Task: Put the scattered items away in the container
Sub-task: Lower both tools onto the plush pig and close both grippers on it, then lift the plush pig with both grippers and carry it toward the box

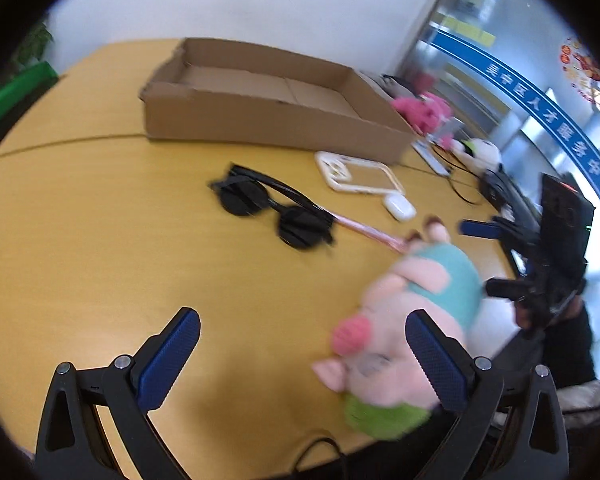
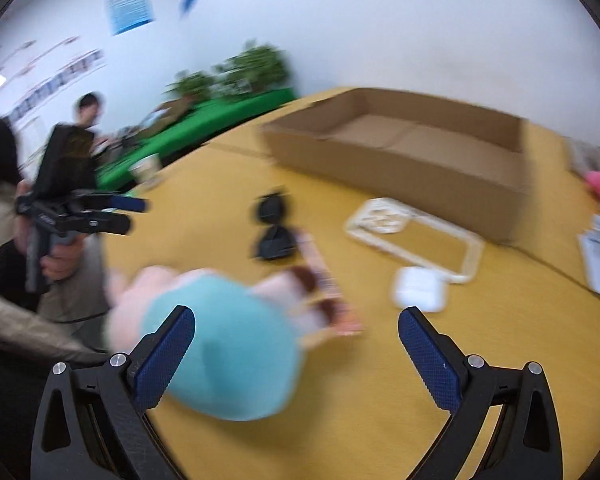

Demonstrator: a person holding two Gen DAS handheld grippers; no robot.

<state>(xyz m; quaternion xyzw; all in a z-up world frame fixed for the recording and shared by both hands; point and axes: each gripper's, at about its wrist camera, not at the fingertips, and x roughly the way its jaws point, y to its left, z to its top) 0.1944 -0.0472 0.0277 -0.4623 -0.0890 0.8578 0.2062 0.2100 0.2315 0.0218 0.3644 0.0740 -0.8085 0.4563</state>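
- Looking through my left gripper (image 1: 302,344), I see its fingers (image 1: 172,350) spread wide with nothing held; the right finger covers part of the plush pig (image 1: 416,300), which lies blurred on the tabletop (image 1: 100,240).
- Further in, the sunglasses (image 1: 276,208) lie just beside a pink strip I cannot identify, then a phone case (image 1: 360,178) and a white earbud case (image 1: 399,206).
- The open cardboard box (image 1: 272,100) sits behind them, apparently bare inside.
- My right gripper (image 2: 296,344) is also wide open and holds nothing; the pig's teal body (image 2: 236,356) lies between its fingers, heavily smeared.
- The box's right end (image 2: 516,184) is blurred.
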